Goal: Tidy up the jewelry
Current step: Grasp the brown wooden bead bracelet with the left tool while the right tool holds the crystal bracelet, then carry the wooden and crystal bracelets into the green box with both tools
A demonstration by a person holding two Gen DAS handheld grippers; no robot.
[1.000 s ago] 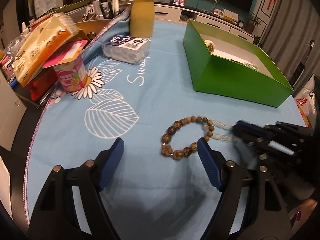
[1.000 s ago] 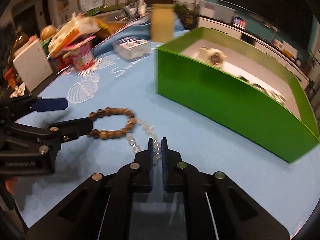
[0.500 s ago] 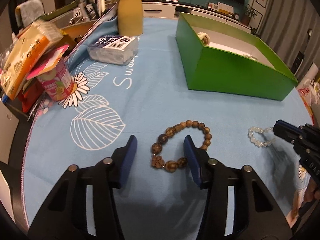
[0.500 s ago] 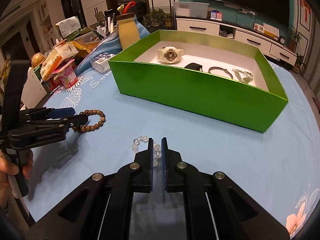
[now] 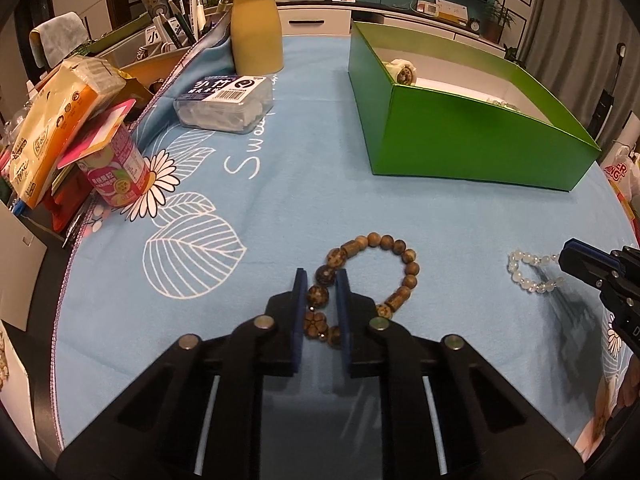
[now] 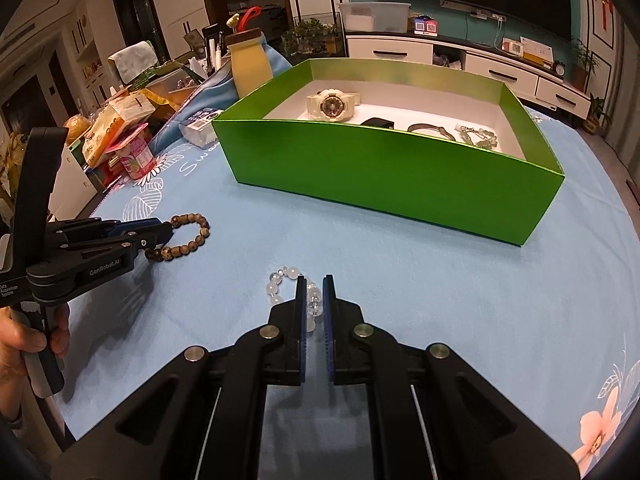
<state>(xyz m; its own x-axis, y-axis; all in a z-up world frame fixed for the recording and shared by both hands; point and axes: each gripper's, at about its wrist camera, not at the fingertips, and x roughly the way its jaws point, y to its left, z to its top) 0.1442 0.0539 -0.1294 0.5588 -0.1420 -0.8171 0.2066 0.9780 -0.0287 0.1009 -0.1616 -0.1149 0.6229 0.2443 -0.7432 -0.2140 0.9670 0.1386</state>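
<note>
Left gripper [image 5: 321, 280] is clamped on the near side of the wooden bead bracelet [image 5: 400, 256], its blue pads pinching the dark round beads; the bracelet lies on the blue tablecloth [image 5: 280, 200], well short of the green box [image 5: 460, 140]. Right gripper [image 6: 311, 290] is closed down around the clear bead bracelet [image 6: 280, 278], glassy round beads between its blue pads, though a slim gap shows beside the strand. Right wrist view looks down into the box: a white chunky watch [image 6: 332, 104], a dark band [image 6: 430, 128], a pale bead string [image 6: 478, 136] on the white floor. Left wrist view only catches the watch edge over the glossy cardboard wall. It shows instead the clutter on the left: a yellow bottle with brown cap [image 5: 256, 28], a clear plastic case [image 5: 224, 104], a pink yogurt cup [image 5: 116, 168]. Cloth carries white leaf and daisy prints.
</note>
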